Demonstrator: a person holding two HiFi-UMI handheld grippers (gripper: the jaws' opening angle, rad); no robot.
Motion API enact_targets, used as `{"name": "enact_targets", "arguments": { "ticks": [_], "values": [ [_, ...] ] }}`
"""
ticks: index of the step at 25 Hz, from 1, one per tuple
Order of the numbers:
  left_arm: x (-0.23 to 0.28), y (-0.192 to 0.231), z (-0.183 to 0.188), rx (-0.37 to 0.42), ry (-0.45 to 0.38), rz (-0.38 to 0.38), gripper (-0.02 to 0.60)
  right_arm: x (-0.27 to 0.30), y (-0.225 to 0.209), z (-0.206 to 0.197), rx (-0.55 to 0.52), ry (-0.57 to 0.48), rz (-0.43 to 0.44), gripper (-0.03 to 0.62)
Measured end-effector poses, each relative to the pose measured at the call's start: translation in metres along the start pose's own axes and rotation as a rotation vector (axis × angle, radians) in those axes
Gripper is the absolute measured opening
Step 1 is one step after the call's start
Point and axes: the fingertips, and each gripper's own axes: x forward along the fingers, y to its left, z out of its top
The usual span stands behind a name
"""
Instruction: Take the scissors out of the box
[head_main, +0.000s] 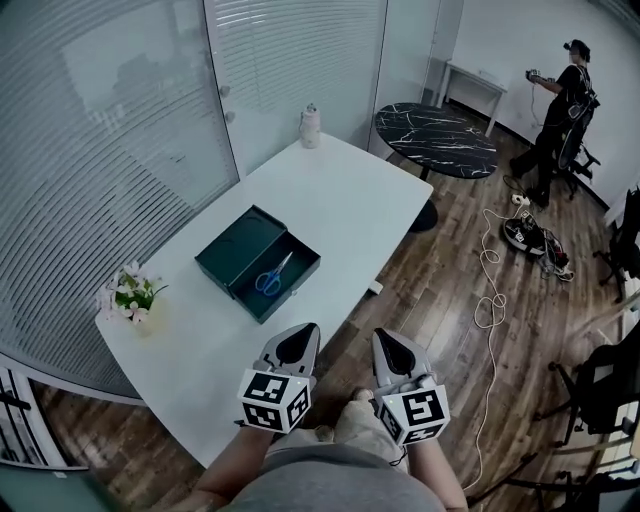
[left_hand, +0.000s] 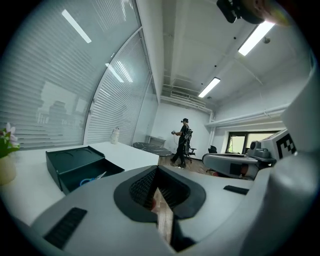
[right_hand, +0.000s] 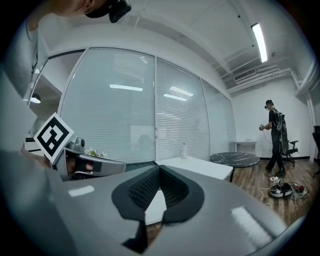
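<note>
Scissors, blue-handled with steel blades (head_main: 272, 277): lying flat in the tray of the box, handles toward the near edge of the table, blades angled toward the far edge. Untouched by either gripper.

Box, dark green, rectangular, open (head_main: 292, 295): standing on the left half of the table, tray on the side of the near long edge, lid laid back flat on the side of the far edge.

Table, white, rectangular (head_main: 340, 190): set along a glass wall with slatted blinds.

Left gripper, grey, with marker cube (head_main: 298, 343): held over the near edge of the table, well apart from the box, fingers pressed together with nothing between them.

Right gripper, grey, with marker cube (head_main: 392, 347): held beside the left one, just off the near edge above the wooden floor (head_main: 450, 250), fingers pressed together, empty.

Small bunch of pink and white flowers in a pale vase (head_main: 130, 297): at the far-left corner of the table.

White bottle (head_main: 310, 127): upright at the far-right corner.

Round black marble-patterned side table (head_main: 435, 140): on the floor beyond the right end.

White cable (head_main: 490, 290): looped loosely across the floor.

Person in dark clothing (head_main: 562, 105): standing at the far side of the room.
</note>
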Motion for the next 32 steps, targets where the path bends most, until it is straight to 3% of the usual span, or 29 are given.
{"name": "enact_targets", "arguments": {
  "ticks": [6,13,21,32],
  "values": [
    [-0.004,0.052,0.008,-0.033,-0.030,0.161,0.006,0.066,0.012,0.007,-0.021,-0.008,0.161,0.009],
    [0.009,0.112,0.032,-0.117,-0.107,0.378,0.006,0.149,0.034,0.028,-0.101,-0.018,0.429,0.009],
    [0.036,0.158,0.059,-0.166,-0.177,0.560,0.006,0.226,0.054,0.048,-0.188,-0.014,0.709,0.009],
    [0.035,0.194,0.065,-0.253,-0.253,0.839,0.006,0.290,0.074,0.038,-0.263,0.041,0.997,0.009]
  ]
}}
